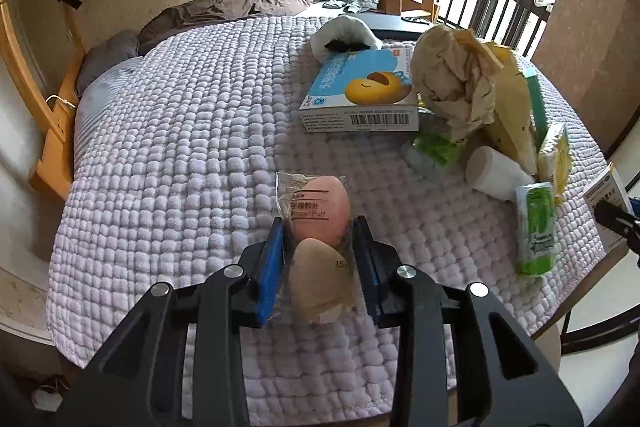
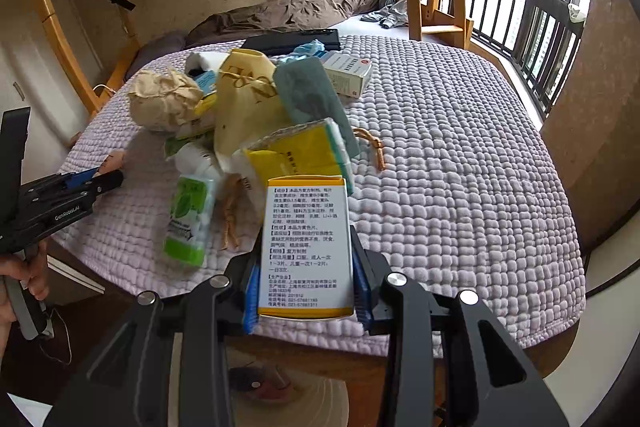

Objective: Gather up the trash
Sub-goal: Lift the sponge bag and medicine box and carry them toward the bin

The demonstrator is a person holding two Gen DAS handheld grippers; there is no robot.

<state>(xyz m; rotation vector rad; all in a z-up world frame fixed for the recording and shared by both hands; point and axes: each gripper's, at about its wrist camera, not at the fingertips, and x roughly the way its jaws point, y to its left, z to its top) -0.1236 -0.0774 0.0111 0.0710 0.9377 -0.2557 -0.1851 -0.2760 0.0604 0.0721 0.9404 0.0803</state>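
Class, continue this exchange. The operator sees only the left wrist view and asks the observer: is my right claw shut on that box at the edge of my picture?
Observer: Yes. The right claw is shut on the medicine box, printed panel facing up.
Operator: Anything hidden behind the pile?
Observer: A small white box lies beyond the teal cloth.
Operator: Anything else?
Observer: An orange cord lies on the quilt beside that cloth.

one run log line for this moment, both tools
left tool: shut on puff packet | right tool: shut on medicine box | rest of trash on quilt
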